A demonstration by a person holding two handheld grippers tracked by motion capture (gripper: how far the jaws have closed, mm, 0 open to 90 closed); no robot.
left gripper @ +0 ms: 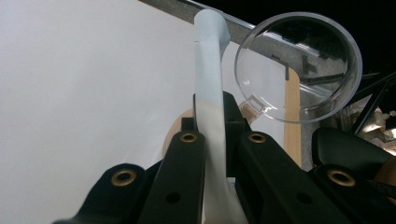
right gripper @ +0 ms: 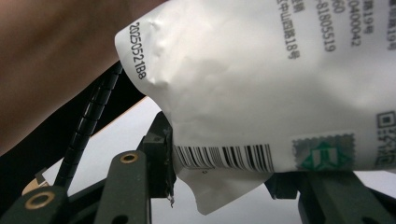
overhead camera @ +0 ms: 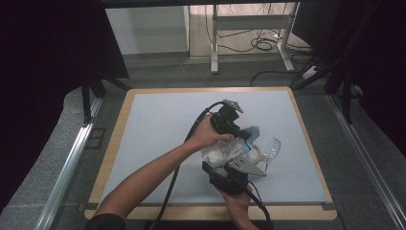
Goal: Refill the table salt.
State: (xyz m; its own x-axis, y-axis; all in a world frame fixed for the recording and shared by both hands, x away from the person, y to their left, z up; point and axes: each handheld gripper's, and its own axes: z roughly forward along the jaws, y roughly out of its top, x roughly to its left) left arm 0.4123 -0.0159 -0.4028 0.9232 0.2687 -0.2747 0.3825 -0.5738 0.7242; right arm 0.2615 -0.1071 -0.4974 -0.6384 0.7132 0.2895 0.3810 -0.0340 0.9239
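A white packet (overhead camera: 225, 151) with a blue end is held up over the middle of the mat. My left gripper (overhead camera: 243, 135) is shut on its thin top edge; in the left gripper view that packet edge (left gripper: 210, 70) rises edge-on from between the left gripper's (left gripper: 210, 128) jaws. My right gripper (overhead camera: 216, 165) comes from below. Its view has the packet (right gripper: 261, 84), barcode side showing, hanging with its lower corner between the right gripper's (right gripper: 224, 182) jaws, which stand apart.
A clear round plastic lid (overhead camera: 272, 148) (left gripper: 299, 65) and a tan ring (overhead camera: 257, 154) lie just right of the packet. The pale mat (overhead camera: 158, 124) has a wooden border. Black stands and cables sit beyond the table's far edge.
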